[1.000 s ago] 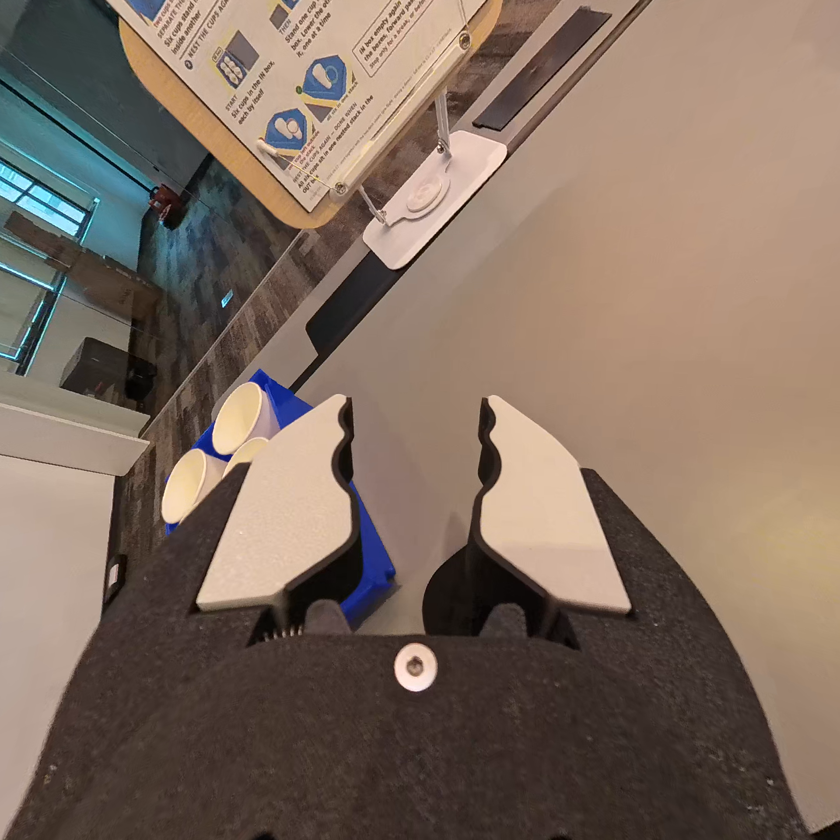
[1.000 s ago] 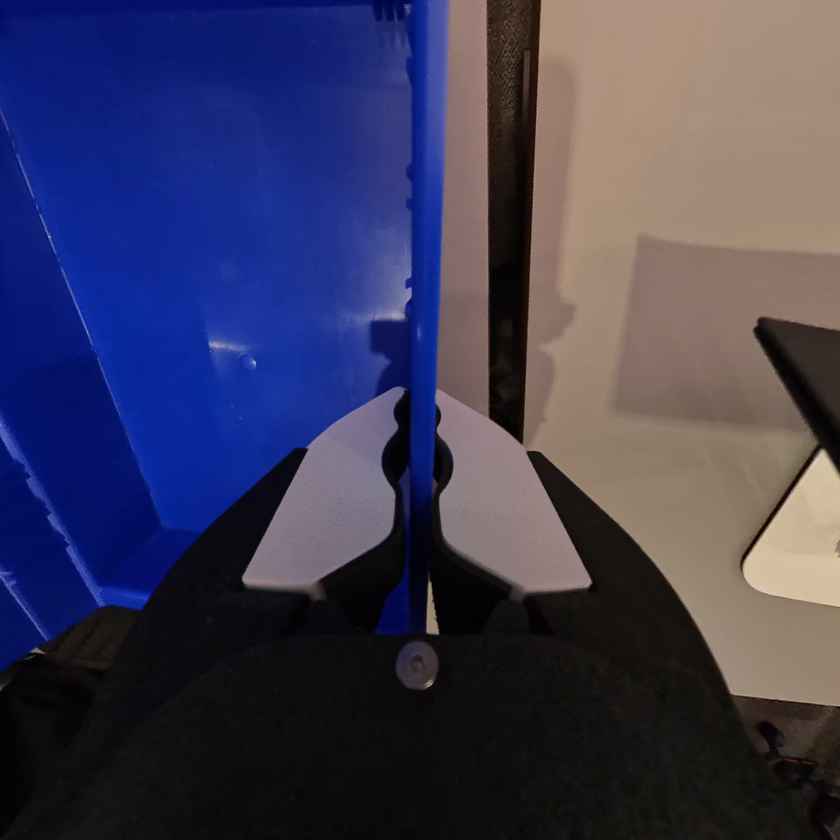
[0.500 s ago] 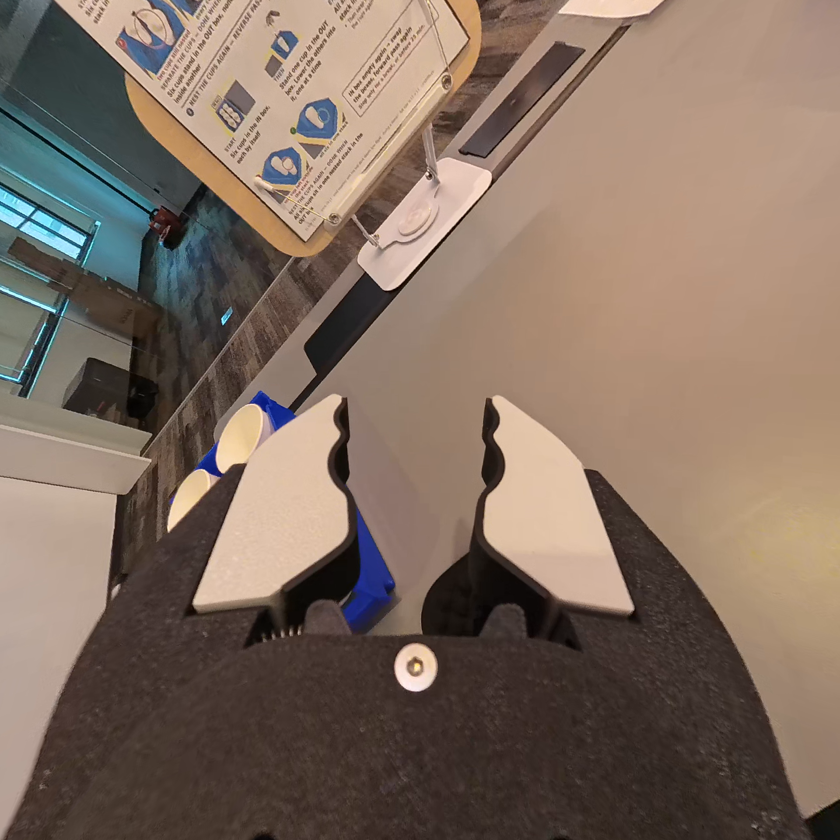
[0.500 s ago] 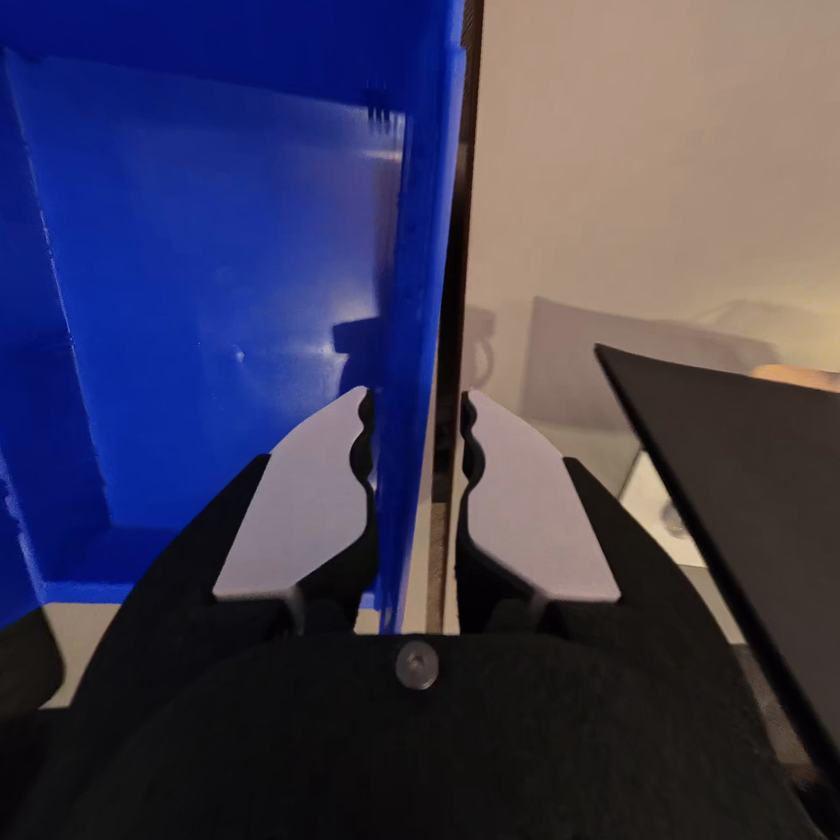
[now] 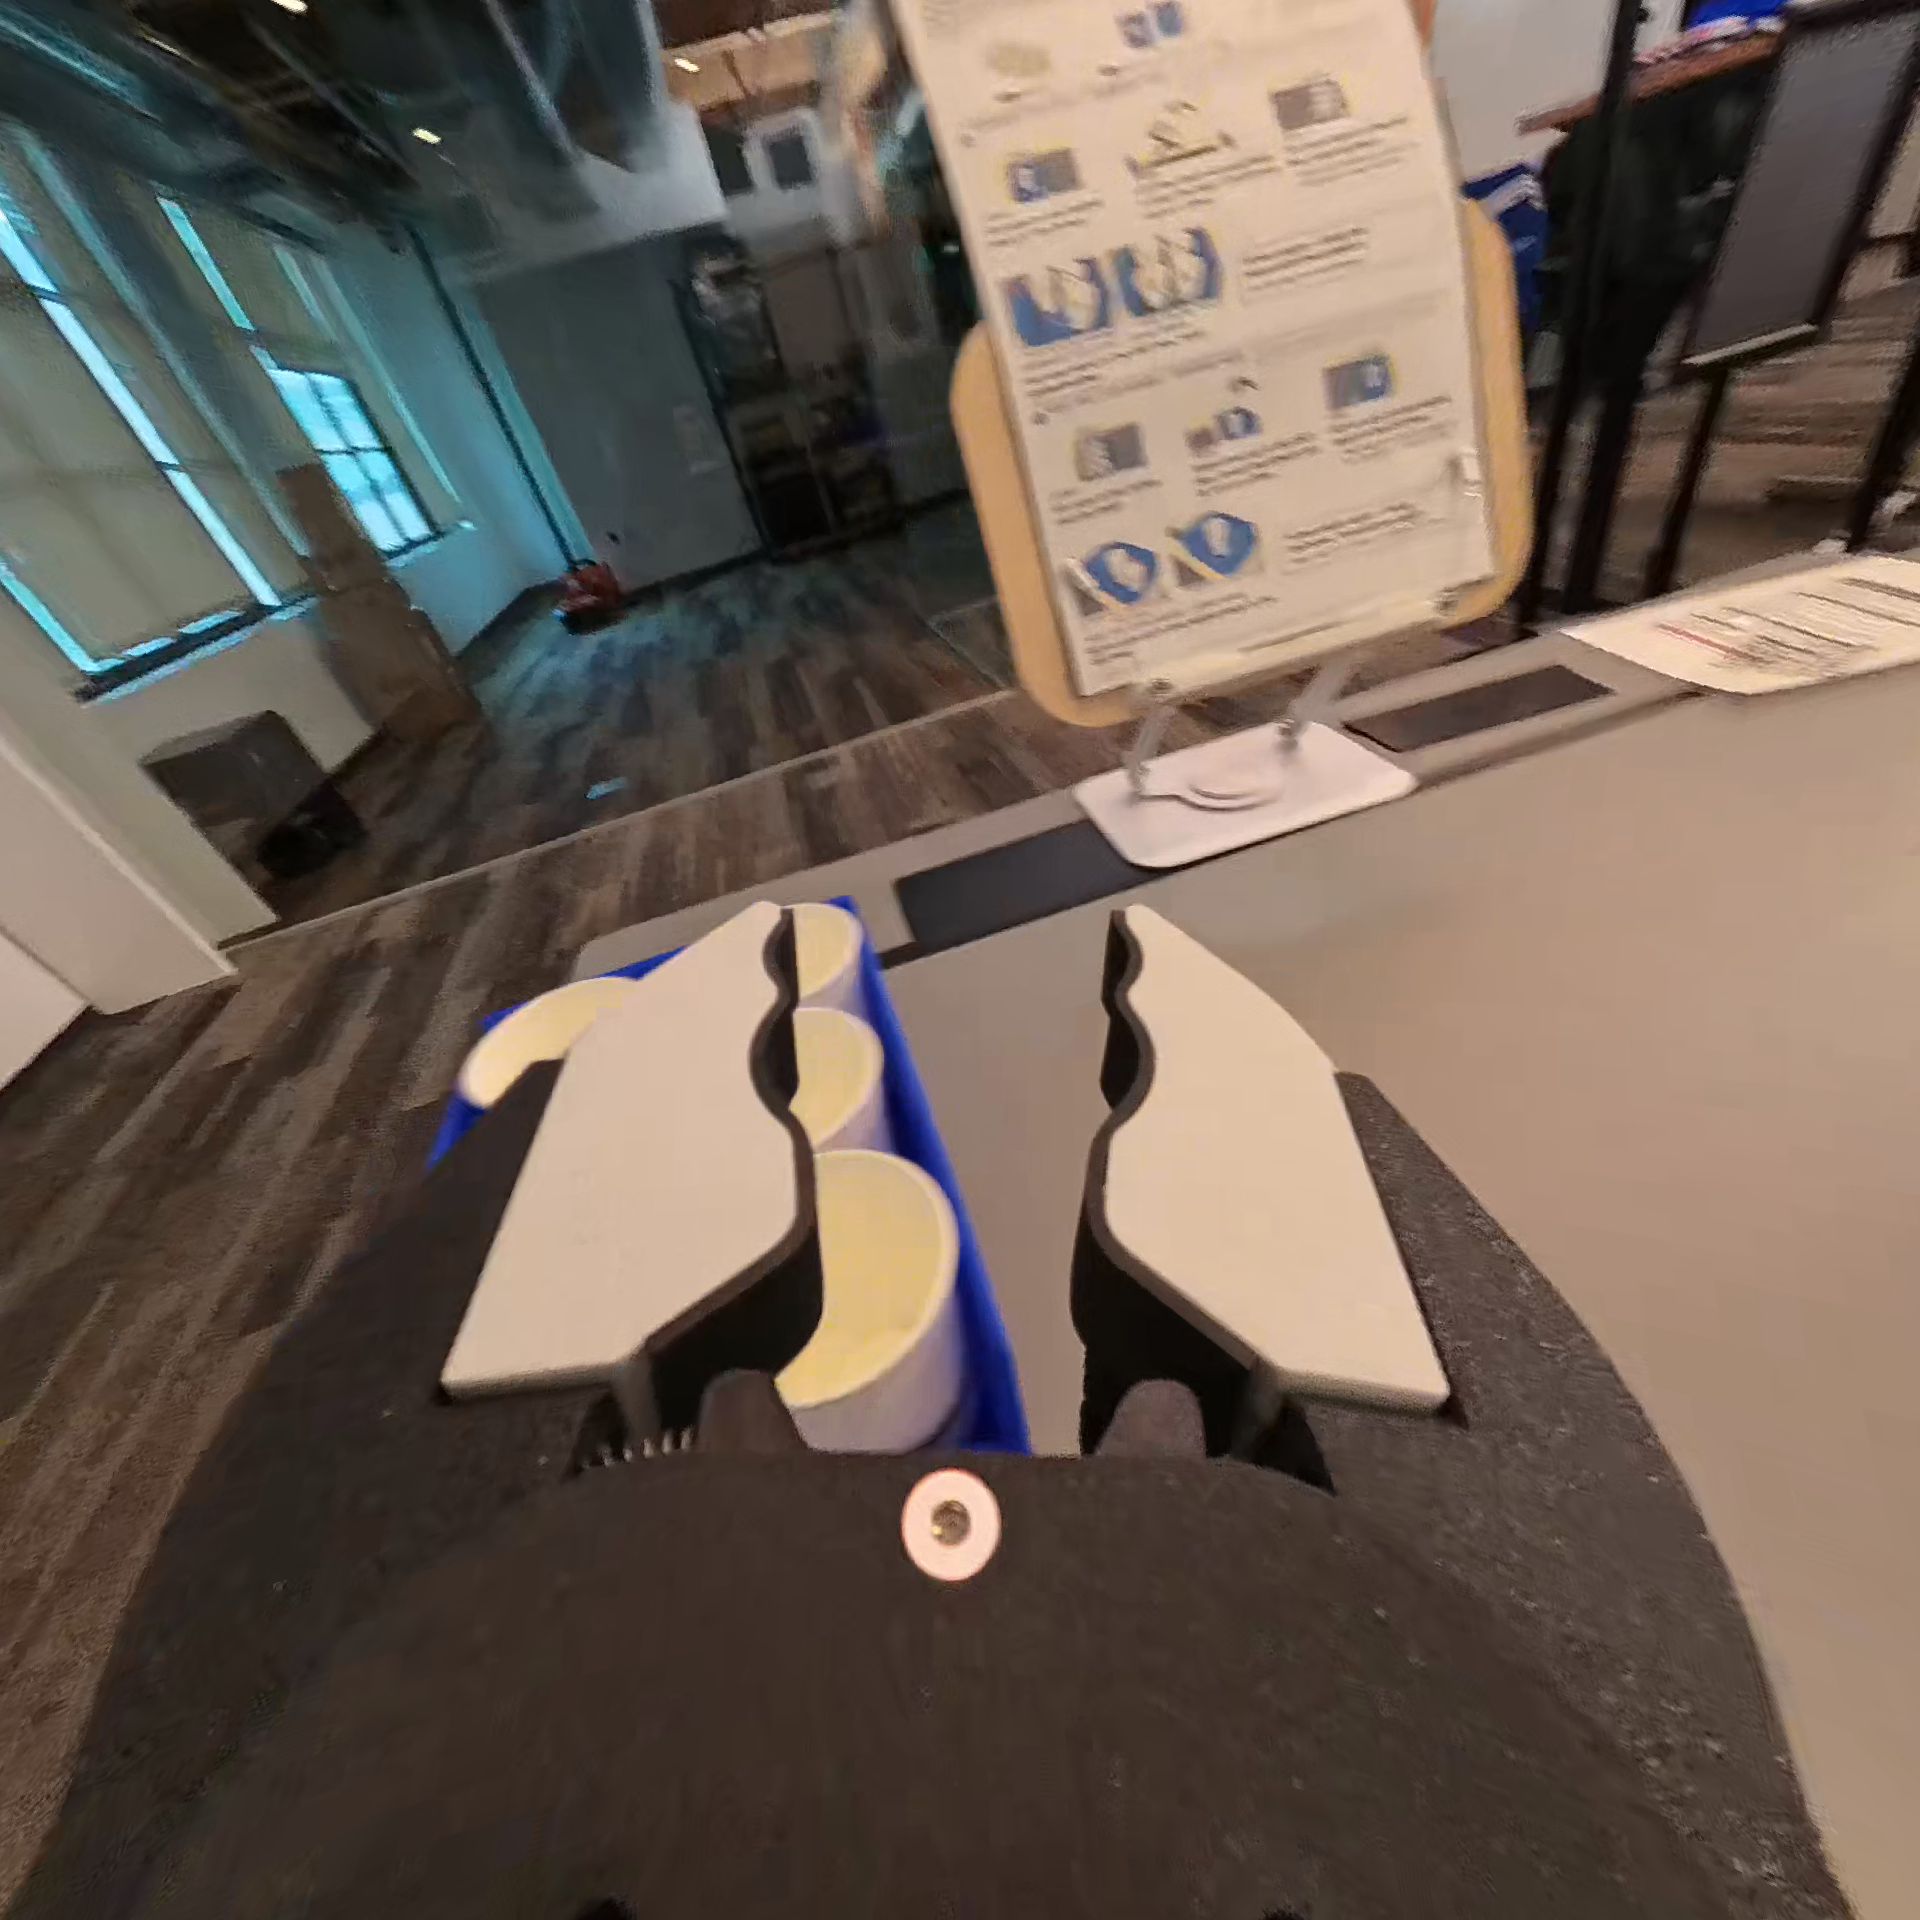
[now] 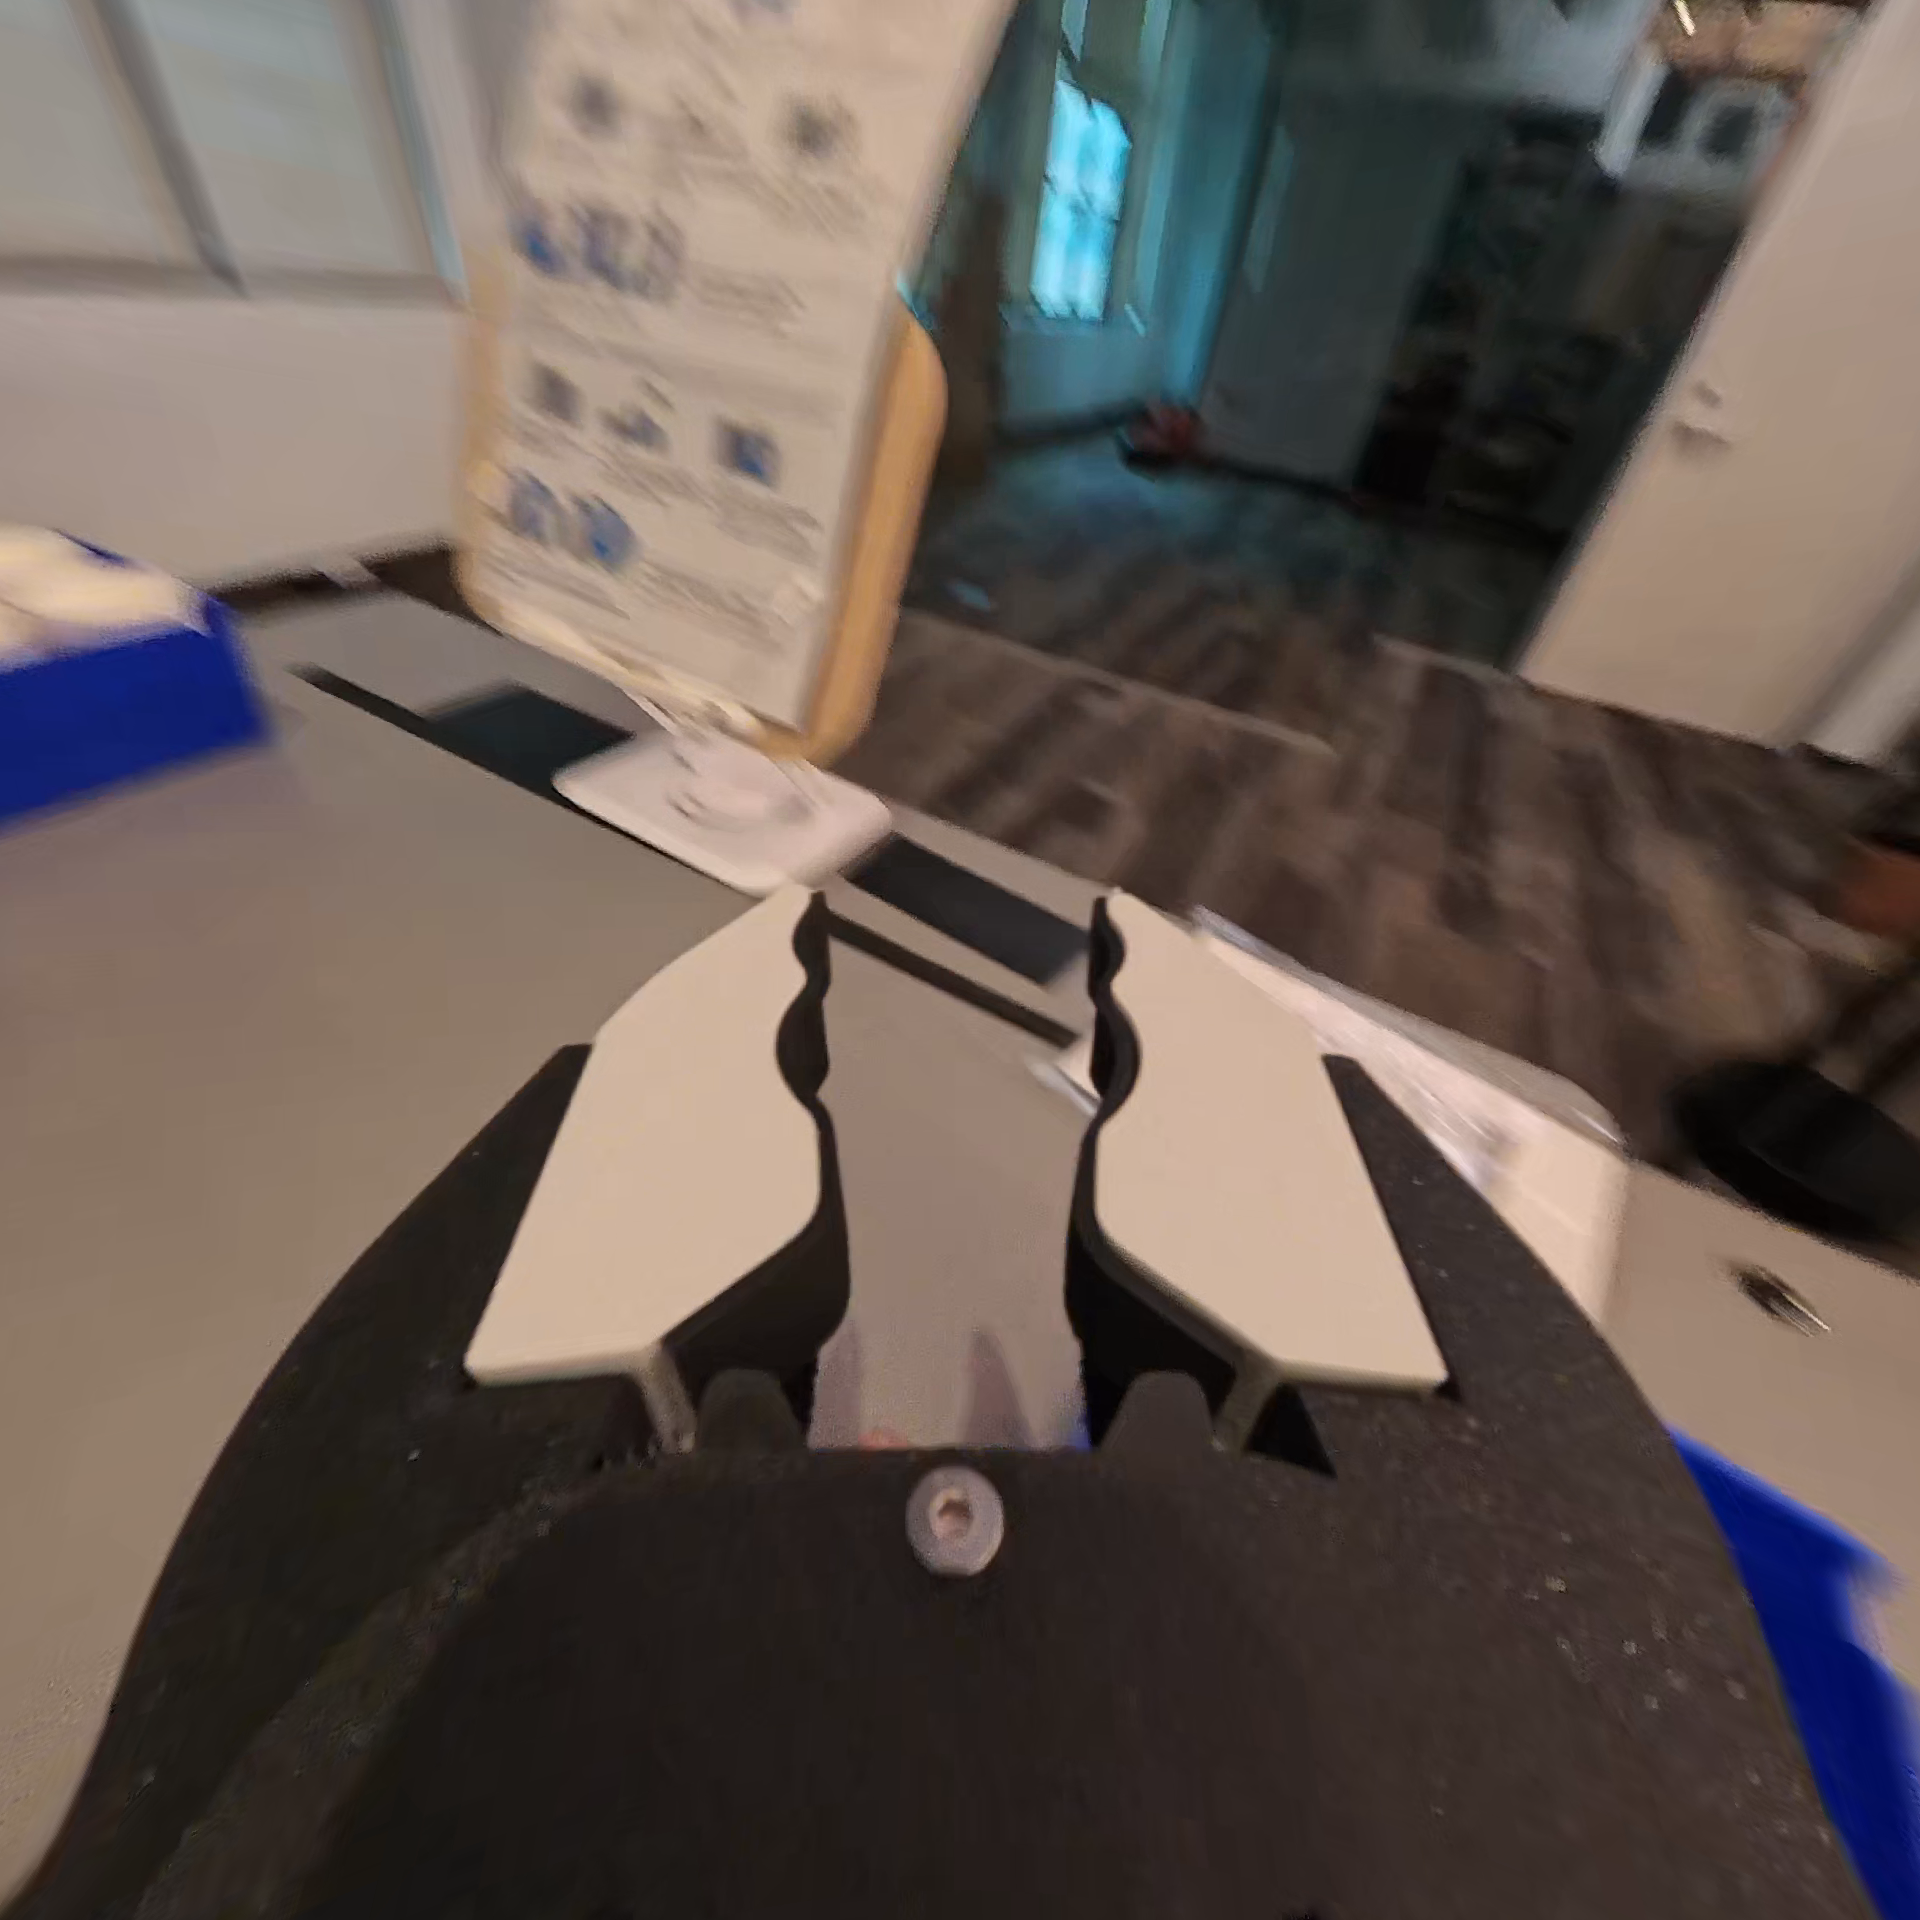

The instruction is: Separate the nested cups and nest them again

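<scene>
Both grippers empty (fingers apart); cups (image 5: 868, 1262) sit in blue bin (image 5: 992, 1351).

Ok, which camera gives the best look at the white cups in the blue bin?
The left wrist view: the cups stand close and fairly sharp in the blue bin. The right wrist view shows only a blurred white patch at its left edge.

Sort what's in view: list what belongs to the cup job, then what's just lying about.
Belongs to the job:
- white cups, standing separately
- blue bin holding them
- second blue bin
- left tool, open
- right tool, open

Lying about:
- instruction sheet on stand
- papers on the table's far edge
- grey table
</scene>
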`<state>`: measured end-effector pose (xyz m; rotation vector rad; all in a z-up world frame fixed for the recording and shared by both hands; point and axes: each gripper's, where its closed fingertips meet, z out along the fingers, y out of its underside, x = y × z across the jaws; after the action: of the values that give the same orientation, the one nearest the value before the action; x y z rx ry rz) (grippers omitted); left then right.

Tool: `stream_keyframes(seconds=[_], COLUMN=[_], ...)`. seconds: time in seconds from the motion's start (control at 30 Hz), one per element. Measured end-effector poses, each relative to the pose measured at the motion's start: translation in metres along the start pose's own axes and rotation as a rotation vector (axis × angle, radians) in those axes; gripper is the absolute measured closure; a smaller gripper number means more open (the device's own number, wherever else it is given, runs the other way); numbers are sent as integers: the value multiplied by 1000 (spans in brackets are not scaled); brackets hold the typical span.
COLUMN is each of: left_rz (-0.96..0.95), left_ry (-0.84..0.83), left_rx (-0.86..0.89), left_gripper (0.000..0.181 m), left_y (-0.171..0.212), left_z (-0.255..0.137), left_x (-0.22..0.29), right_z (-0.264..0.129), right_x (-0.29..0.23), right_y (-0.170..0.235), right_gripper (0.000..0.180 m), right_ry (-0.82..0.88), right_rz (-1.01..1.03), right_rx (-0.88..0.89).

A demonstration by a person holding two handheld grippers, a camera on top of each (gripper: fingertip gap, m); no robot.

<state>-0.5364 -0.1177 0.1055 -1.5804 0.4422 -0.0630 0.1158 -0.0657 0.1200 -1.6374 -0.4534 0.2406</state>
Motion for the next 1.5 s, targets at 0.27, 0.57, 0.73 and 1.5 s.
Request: stream_keyframes(seconds=[0.27, 0.57, 0.73, 1.5], left_rz=[100, 432, 508, 639], left_ry=[12, 237, 336, 441], left_rx=[-398, -674, -743, -974], left_gripper=[127, 130, 145, 181], left_y=[102, 149, 150, 142], left_z=[-7, -1, 10, -6], left_x=[-41, -23, -20, -16], right_z=[39, 77, 98, 123], right_x=[-128, -193, -193, -242], right_y=[-51, -38, -36, 25], right_gripper=[176, 149, 149, 148], right_ry=[-367, -654, -709, -865], right_rz=[10, 10, 23, -47], right_rx=[230, 92, 41, -162])
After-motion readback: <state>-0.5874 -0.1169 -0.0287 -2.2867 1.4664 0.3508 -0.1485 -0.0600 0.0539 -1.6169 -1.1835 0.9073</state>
